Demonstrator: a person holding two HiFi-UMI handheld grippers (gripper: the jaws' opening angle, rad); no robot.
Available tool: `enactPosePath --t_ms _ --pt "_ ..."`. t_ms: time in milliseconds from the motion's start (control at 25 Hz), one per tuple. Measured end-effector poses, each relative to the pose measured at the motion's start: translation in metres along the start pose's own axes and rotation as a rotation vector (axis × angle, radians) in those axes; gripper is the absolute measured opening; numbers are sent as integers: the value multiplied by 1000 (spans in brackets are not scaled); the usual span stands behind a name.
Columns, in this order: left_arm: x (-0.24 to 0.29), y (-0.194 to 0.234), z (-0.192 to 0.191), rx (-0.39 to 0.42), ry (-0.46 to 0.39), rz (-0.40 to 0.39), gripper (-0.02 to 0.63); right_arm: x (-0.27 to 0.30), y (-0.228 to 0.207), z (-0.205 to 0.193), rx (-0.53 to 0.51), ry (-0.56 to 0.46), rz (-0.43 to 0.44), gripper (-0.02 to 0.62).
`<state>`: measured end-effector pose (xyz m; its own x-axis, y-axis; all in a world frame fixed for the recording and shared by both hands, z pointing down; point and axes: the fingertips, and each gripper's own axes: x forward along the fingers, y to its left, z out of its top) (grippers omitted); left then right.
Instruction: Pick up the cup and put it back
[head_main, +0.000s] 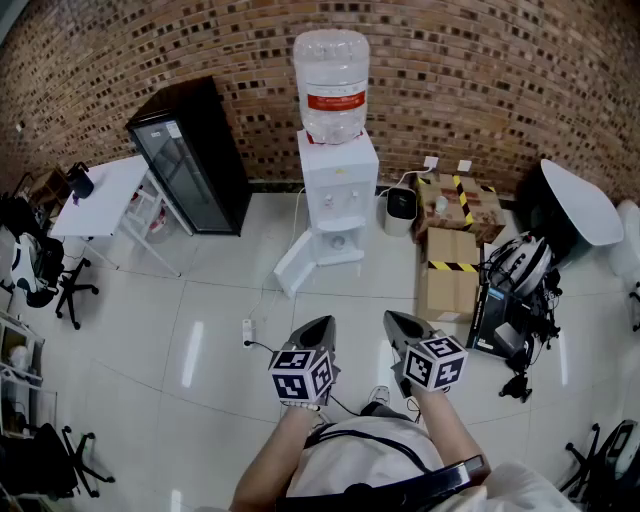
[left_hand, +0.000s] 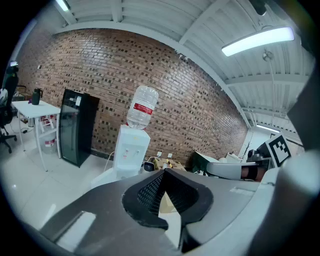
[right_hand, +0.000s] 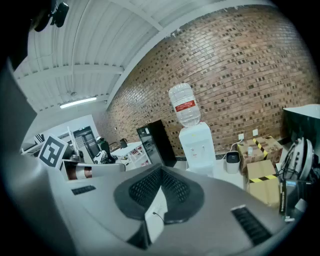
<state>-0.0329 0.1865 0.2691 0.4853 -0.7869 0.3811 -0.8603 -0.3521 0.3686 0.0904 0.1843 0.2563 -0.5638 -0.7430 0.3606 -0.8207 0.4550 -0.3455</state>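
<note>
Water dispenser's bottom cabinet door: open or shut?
Open. In the head view the door stands swung out from the base of the water dispenser, angled to its left.

White water dispenser (head_main: 337, 195) against the red brick wall (head_main: 500, 70), black glass-door fridge (head_main: 190, 155) to its left, white table (head_main: 100, 190) further left, brown cardboard boxes (head_main: 452, 265) at its right, left gripper (head_main: 322, 322) beside right gripper (head_main: 393, 316) before it
</note>
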Motion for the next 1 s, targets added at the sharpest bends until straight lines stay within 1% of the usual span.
enactPosePath --t_ms 600,800,1000 --pt "13 -6 -4 -5 14 3 2 -2 -18 -1 33 -12 -7 11" --pt "25 -11 -6 -12 26 12 2 -4 -34 4 24 -43 -18 12" --pt "43 -22 -10 -27 29 22 2 -8 -51 15 1 -94 30 14"
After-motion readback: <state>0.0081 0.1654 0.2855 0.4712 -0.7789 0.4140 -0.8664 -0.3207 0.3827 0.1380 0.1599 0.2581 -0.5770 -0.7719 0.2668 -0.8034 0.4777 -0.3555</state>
